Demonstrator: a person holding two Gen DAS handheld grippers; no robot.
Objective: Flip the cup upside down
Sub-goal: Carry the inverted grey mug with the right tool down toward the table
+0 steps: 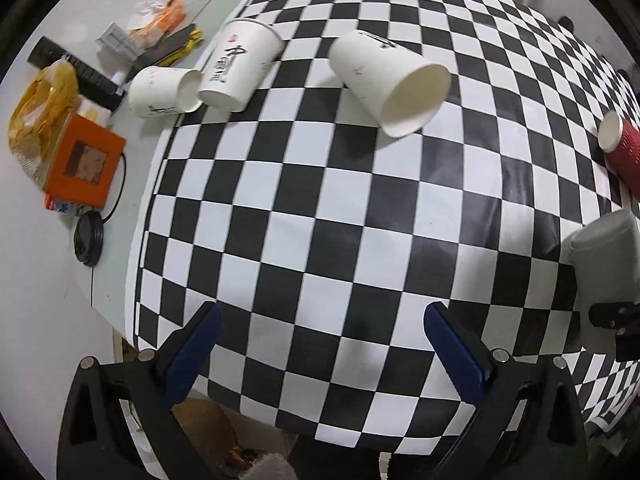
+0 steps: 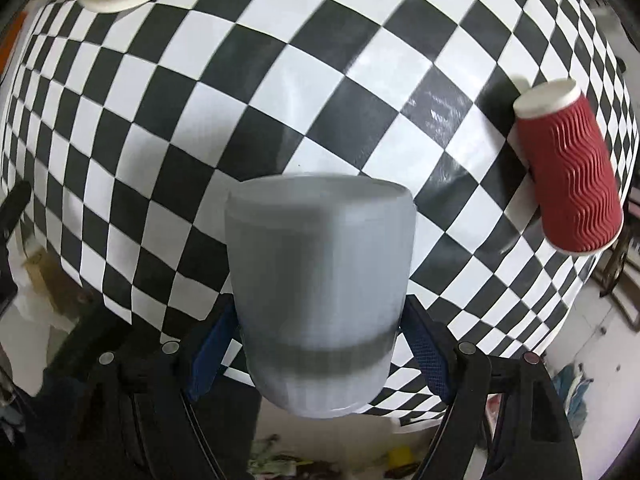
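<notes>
Clearly clamped by right gripper (image 2: 320,344) low on sides: grey cup (image 2: 320,288), light, rigid, probably slick. Left gripper (image 1: 320,344) gaping, empty, well left of cup.

Bright overhead light, strong fisheye warp, motion-blurred grey cup (image 2: 320,292).

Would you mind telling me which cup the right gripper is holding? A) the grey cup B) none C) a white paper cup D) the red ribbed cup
A: the grey cup sits between the right gripper fingers, while the red ribbed cup lies apart on the checkered cloth.
</notes>
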